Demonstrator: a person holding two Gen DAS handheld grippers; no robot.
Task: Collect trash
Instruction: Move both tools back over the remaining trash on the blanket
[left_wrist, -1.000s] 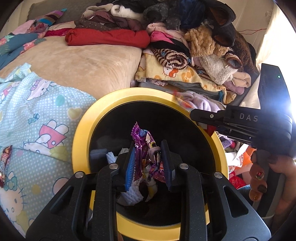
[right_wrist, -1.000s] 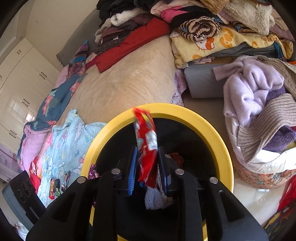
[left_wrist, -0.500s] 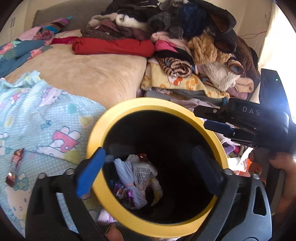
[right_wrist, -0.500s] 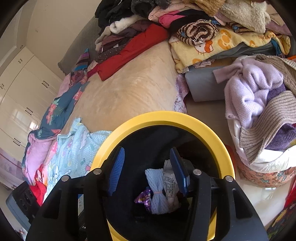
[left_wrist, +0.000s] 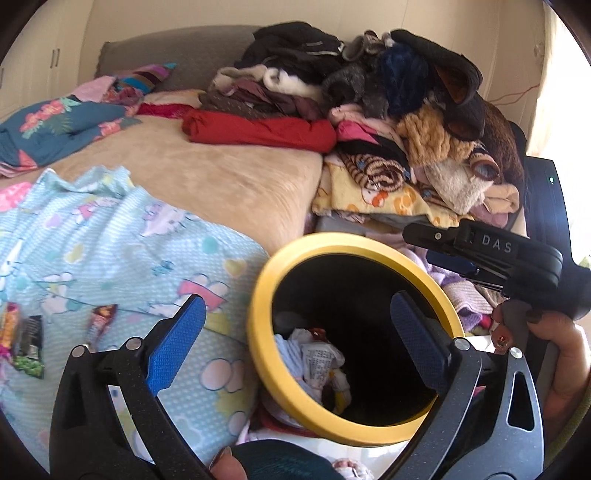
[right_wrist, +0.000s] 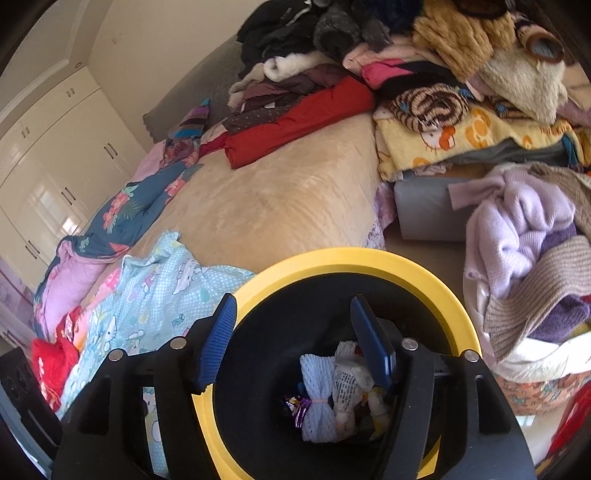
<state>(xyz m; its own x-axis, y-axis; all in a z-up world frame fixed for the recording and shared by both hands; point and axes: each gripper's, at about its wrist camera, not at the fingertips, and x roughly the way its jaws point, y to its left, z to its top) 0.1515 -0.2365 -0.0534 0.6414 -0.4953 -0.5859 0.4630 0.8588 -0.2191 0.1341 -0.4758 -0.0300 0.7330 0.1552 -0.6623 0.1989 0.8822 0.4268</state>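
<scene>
Left wrist view shows the left gripper (left_wrist: 295, 332) spread wide with nothing between its pads, hanging over the yellow-rimmed bin (left_wrist: 258, 295) beside the bed. The right gripper (right_wrist: 291, 332) is opening above the same bin, also empty. Remaining trash lies on the light blue cartoon sheet (left_wrist: 110, 240): three wrappers that I can count, a reddish one (left_wrist: 101, 321), a dark green one (left_wrist: 29, 350) and an orange one (left_wrist: 9, 325) at the frame edge. They look feather-light, thin, crinkly and slick, so I judge a pinch across the flat middle best. One bin holds several discarded pieces (right_wrist: 332, 391).
</scene>
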